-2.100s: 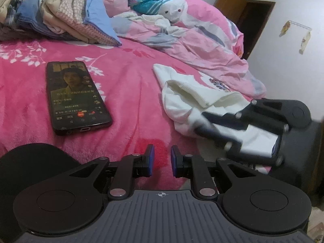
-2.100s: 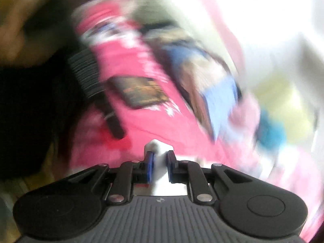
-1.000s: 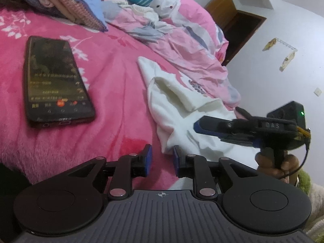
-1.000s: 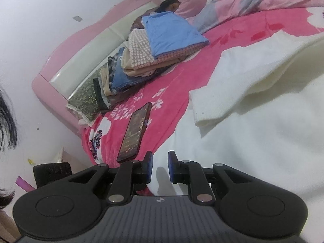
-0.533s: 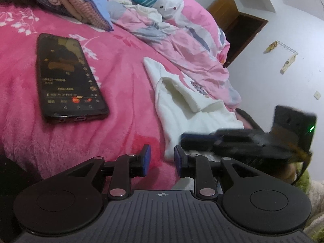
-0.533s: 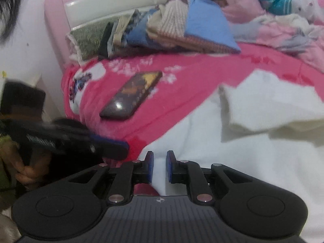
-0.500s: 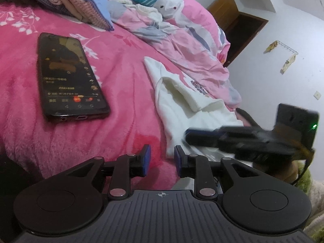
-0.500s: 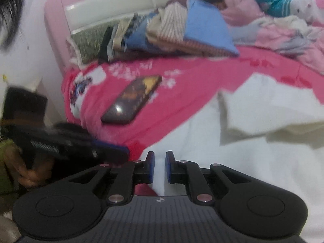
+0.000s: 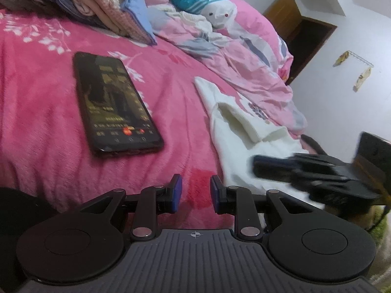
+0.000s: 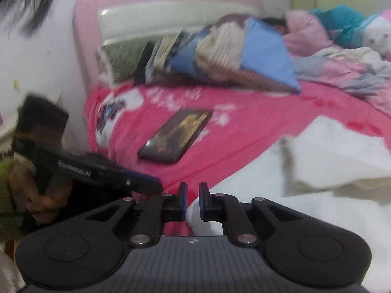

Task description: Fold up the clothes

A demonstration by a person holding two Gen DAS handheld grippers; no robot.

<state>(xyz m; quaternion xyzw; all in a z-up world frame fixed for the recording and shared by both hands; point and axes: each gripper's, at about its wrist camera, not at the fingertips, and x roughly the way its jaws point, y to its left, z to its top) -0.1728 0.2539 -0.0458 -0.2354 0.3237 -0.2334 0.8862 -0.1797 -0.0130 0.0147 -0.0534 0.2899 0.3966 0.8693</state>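
A white garment lies crumpled on the pink blanket, one sleeve folded back over it. My left gripper hovers over the blanket just left of the garment's near edge, open, with nothing between its fingers. My right gripper sits at the garment's near left corner. Its jaws are a narrow gap apart, and white cloth shows low in the gap without being visibly pinched. In the left wrist view the right gripper is blurred over the garment's near edge. The left gripper shows side-on in the right wrist view, held by a hand.
A black phone with a lit screen lies on the blanket left of the garment. A stack of folded clothes leans by the pink headboard. A rumpled pink quilt and soft toys fill the far side.
The right wrist view has rolled level and the right jaws have narrowed. In the left view the right gripper has drifted to the garment's near edge. The left gripper has barely shifted.
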